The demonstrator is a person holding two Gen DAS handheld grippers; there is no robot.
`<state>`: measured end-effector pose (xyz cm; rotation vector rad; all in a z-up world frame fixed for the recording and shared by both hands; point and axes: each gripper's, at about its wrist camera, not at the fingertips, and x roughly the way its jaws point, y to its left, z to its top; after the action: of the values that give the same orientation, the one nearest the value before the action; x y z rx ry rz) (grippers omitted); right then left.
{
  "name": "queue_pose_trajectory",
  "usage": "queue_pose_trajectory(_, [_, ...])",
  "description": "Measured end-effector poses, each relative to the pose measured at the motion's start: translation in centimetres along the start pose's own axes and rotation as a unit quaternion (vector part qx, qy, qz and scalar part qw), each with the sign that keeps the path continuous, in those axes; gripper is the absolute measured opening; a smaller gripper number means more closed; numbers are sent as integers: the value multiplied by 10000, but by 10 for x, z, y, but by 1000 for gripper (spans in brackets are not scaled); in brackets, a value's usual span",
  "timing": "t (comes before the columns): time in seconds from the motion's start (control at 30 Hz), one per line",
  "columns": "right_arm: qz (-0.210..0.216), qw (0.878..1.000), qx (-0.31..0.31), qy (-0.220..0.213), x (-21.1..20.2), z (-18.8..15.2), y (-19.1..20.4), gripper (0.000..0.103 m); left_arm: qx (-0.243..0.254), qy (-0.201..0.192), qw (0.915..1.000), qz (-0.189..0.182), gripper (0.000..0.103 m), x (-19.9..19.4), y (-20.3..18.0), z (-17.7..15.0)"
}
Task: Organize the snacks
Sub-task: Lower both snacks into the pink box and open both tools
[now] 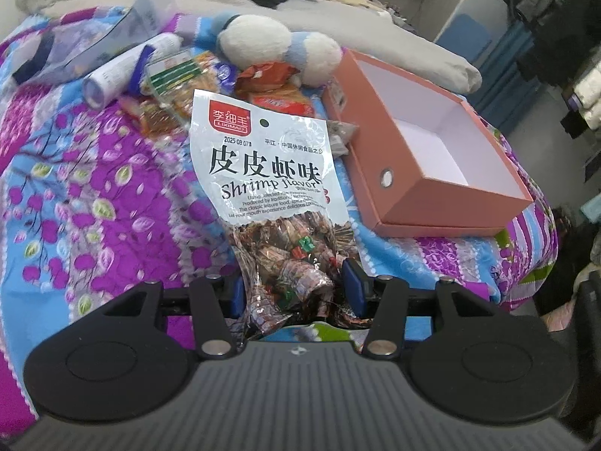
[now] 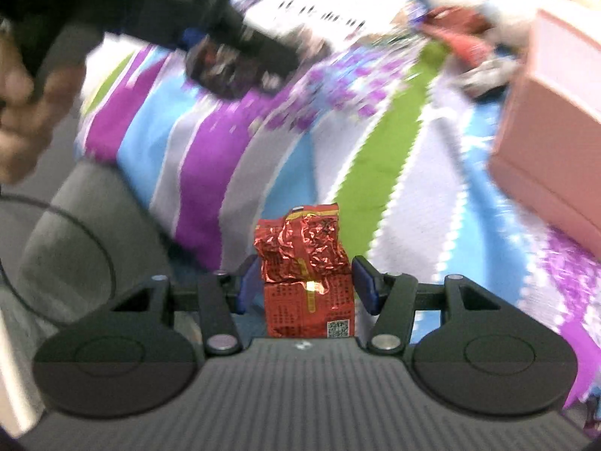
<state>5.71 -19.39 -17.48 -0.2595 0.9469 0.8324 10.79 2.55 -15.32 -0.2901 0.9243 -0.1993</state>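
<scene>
Shrimp snack bag (image 1: 270, 188) is gripped at its bottom end by the left claw (image 1: 296, 293), long axis pointing away; red foil packet (image 2: 306, 274) is clamped upright in the right claw (image 2: 305, 282).

Both wrist views share the pink box (image 1: 413, 173), close

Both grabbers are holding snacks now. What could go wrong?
The left gripper pinches only the bottom end of the shrimp snack bag, so it might flop or slip. The red foil packet in the right gripper could get crushed. Both snacks heading for the pink box together might bump.
</scene>
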Motion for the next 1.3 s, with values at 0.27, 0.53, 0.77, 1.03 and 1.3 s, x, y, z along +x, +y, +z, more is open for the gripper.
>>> queue_pose_trajectory(0.27, [-511,9929,617,-882,-36,8,-27,57,337,-247,9990,-161,56,1,-32,34])
queue_pose_trajectory(0.53, [-1214,9696,1002,-1874,-85,31,-61,57,578,-679,9950,-455,56,-1,-76,79])
queue_pose_trajectory(0.77, [-1896,9355,1423,-2619,-127,59,-102,57,797,-969,9900,-640,56,11,-117,133])
queue_pose_trajectory(1.03, [-2489,9085,2068,-2644,-127,84,-178,57,983,-739,9898,-724,56,67,-162,191])
queue_pose_trajectory(1.3, [-2554,9020,2824,-2033,-87,79,-240,57,1071,-95,9927,-541,56,142,-184,220])
